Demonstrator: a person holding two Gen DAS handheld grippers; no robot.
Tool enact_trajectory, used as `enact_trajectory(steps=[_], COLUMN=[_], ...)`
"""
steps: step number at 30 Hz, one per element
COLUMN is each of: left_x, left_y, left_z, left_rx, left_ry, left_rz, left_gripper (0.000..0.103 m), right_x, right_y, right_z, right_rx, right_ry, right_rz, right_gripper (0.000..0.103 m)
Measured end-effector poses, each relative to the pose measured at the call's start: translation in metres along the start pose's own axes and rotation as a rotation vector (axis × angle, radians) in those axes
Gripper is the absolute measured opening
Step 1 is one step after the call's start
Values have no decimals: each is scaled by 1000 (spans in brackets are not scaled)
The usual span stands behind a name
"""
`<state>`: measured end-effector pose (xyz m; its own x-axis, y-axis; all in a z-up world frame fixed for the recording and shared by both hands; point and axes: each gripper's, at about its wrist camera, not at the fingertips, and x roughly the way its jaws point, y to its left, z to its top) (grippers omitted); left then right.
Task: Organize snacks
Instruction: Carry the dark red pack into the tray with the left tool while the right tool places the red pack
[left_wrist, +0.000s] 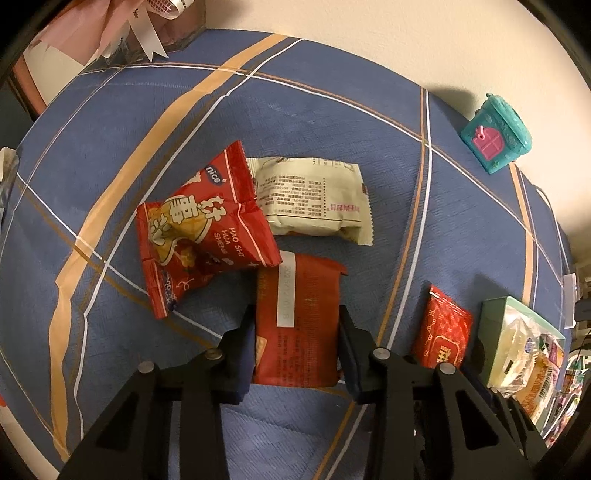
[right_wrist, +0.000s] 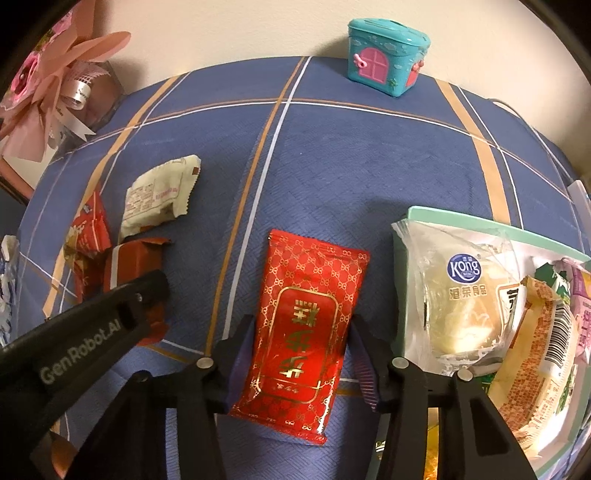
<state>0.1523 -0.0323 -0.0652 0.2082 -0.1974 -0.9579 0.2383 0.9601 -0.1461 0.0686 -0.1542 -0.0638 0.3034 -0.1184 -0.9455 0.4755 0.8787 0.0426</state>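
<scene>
- A blue cloth (right_wrist: 325, 177) with tan and white crossing stripes covered the bench, which stood against a plain cream wall (right_wrist: 240, 29).
- A teal toy house (right_wrist: 386, 61) sat at the far edge by the wall; a pink paper flower bouquet (right_wrist: 48, 85) stood in the far left corner.
- The left gripper (left_wrist: 297, 332) had its jaws clenched on a brick-red snack packet (left_wrist: 299, 317), lying just beside a peanut packet (left_wrist: 199, 236) and a cream packet (left_wrist: 314, 195).
- The right gripper (right_wrist: 299, 343) straddled a red gold-patterned packet (right_wrist: 306, 332) lying flat on the cloth; its jaws stood at the packet's sides, though whether they pressed it I cannot tell.
- A pale green box (right_wrist: 406, 229) at the right held more wrapped snacks.
</scene>
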Motion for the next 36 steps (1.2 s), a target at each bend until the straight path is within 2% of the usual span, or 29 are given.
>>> enact_trajectory(steps=[10, 31, 36], left_x=[-22, -97, -107], left_y=[-4, -5, -5], left_z=[2, 6, 3], left_rx=[-10, -23, -26], left_ry=[-39, -194, -202], left_rz=[-22, -73, -73], left_gripper=[41, 41, 41], right_x=[-14, -105, -117], right_y=[-6, -12, -17], right_z=[6, 21, 19], right_rx=[20, 29, 32], right_ry=[-20, -219, -229], right_rz=[20, 36, 35], right_gripper=[50, 49, 49])
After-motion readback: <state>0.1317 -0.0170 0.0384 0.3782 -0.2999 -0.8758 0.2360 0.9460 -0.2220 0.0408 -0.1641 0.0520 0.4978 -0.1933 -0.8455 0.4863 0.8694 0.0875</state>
